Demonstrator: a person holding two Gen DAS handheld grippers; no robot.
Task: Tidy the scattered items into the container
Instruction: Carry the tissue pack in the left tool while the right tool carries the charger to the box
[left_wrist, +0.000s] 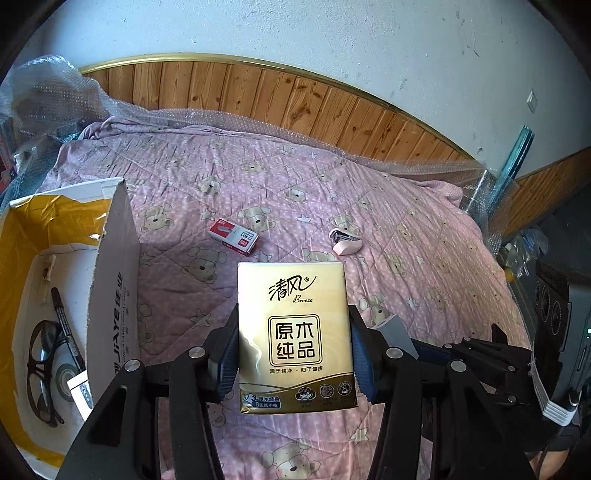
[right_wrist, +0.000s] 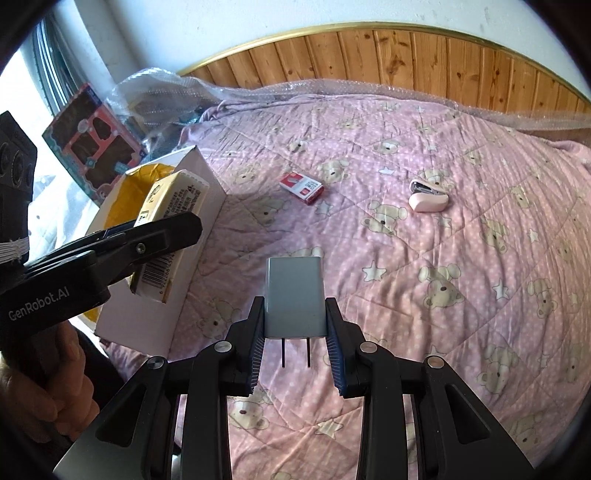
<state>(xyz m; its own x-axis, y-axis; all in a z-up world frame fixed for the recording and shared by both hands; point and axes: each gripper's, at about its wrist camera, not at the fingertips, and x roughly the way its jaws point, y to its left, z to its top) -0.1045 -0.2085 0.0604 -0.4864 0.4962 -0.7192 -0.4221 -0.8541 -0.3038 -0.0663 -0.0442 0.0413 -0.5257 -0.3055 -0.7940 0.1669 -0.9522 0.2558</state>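
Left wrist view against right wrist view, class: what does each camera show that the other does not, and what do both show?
Only the left wrist view looks into the cardboard box, showing black glasses and a black marker inside. Only the right wrist view shows the grey plug adapter's two prongs, a colourful toy package and a hand. Both show the tissue pack in the left gripper, the adapter in the right gripper, the red staple box, the pink stapler and the quilt.

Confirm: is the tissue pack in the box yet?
Not yet. The tissue pack is held in the left gripper beside the cardboard box.
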